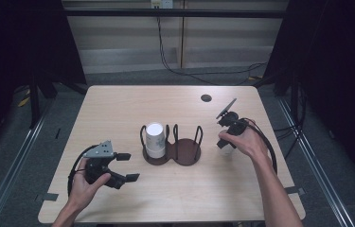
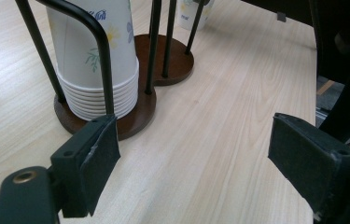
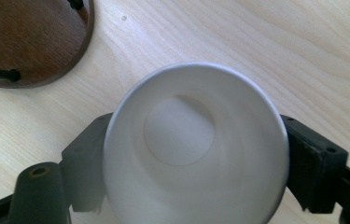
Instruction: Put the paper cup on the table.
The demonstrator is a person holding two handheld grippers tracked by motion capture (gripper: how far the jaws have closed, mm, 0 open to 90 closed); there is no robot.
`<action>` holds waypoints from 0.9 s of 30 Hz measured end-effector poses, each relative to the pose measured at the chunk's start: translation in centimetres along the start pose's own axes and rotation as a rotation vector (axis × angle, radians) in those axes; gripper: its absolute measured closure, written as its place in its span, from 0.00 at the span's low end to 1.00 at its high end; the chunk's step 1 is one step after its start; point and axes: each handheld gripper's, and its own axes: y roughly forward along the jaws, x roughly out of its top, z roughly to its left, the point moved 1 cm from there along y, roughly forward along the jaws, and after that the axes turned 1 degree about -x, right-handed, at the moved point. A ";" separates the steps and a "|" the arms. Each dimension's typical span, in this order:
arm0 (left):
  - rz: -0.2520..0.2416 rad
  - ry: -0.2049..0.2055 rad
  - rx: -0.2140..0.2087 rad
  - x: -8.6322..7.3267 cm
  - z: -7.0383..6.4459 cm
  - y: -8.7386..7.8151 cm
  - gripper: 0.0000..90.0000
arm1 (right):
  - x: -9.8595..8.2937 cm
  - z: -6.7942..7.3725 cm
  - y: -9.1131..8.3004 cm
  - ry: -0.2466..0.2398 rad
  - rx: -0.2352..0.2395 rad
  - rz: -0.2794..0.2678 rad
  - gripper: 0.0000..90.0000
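A dark wooden two-bay cup holder (image 1: 187, 152) with black wire loops stands mid-table. Its left bay holds a stack of upside-down paper cups (image 1: 155, 140), seen close in the left gripper view as a flower-printed stack (image 2: 93, 60). The right bay (image 2: 172, 56) is bare. My left gripper (image 1: 128, 166) rests open near the table's front left, its jaws (image 2: 200, 163) wide apart and nothing between them. To the right of the holder my right gripper (image 1: 226, 141) is shut on a single white paper cup (image 3: 193, 140), mouth up, a jaw on each side; that cup (image 1: 227, 150) sits low at the table.
A small dark round hole (image 1: 206, 98) marks the table's far right. The holder's base edge (image 3: 28, 42) lies just left of the held cup. Cables run across the floor beyond the table (image 1: 118, 109), and dark curtains flank both sides.
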 end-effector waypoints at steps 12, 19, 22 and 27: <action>-0.001 -0.006 0.006 0.0 0.0 -0.3 0.19 | -0.4 -0.3 -0.2 0.057 0.050 -0.091 0.17; -0.001 -0.004 0.012 0.0 0.1 -0.5 0.19 | -0.8 -0.3 -0.6 0.106 0.059 -0.166 0.16; -0.003 -0.009 0.014 0.0 0.2 -0.5 0.19 | -0.9 -0.3 -0.9 0.111 0.070 -0.216 0.17; 0.001 -0.006 0.011 -0.1 0.1 -0.5 0.19 | -1.1 -0.3 -1.4 0.121 0.042 -0.287 0.17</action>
